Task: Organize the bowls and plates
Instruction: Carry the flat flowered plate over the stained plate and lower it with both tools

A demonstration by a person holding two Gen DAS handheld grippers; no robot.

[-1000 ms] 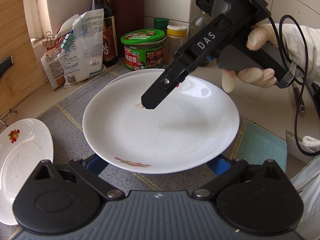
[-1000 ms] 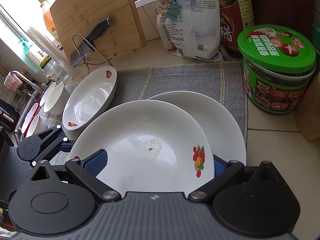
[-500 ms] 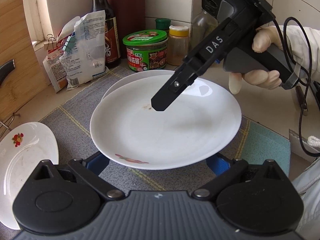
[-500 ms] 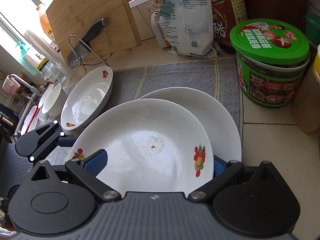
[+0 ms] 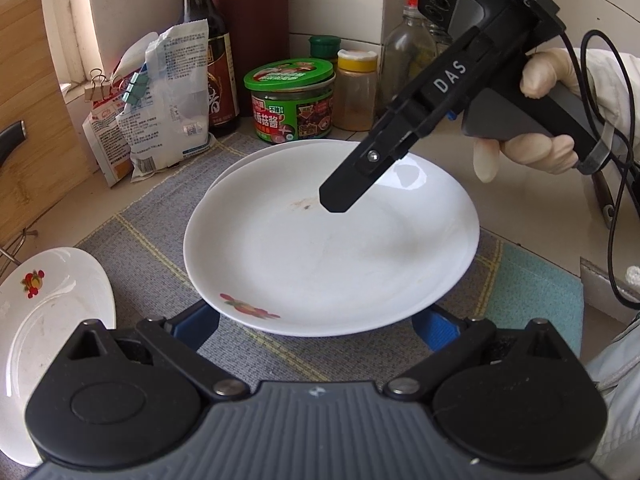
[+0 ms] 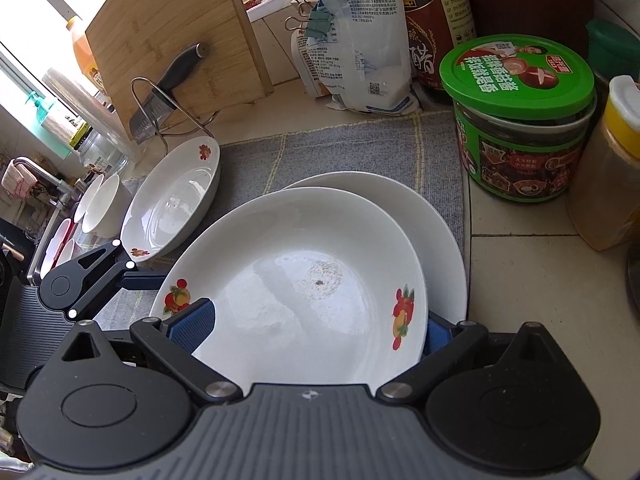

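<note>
A white plate with fruit prints point(image 5: 332, 260) point(image 6: 304, 288) rests slightly offset on a second white plate point(image 5: 240, 164) point(image 6: 444, 232), both on a grey mat point(image 5: 152, 264). My left gripper point(image 5: 316, 328) is open, and the top plate's near rim lies over its blue pads. My right gripper point(image 6: 314, 330) is open too. Its left pad shows in front of the top plate and its right pad sits behind the rim. From the left wrist, the right gripper point(image 5: 334, 200) hangs over the plate's middle, held by a gloved hand point(image 5: 536, 148).
A third fruit-print plate point(image 5: 48, 320) point(image 6: 172, 200) lies at the mat's left end, with white bowls point(image 6: 106, 204) beyond it. A green-lidded jar point(image 5: 290, 100), bottles and bags line the back wall. A cutting board point(image 6: 172, 48) and a knife in a rack point(image 6: 168, 92) stand at the left.
In the left wrist view the plates now sit farther off, and less of the rim covers my left fingers. The right gripper has shifted right and slightly up.
</note>
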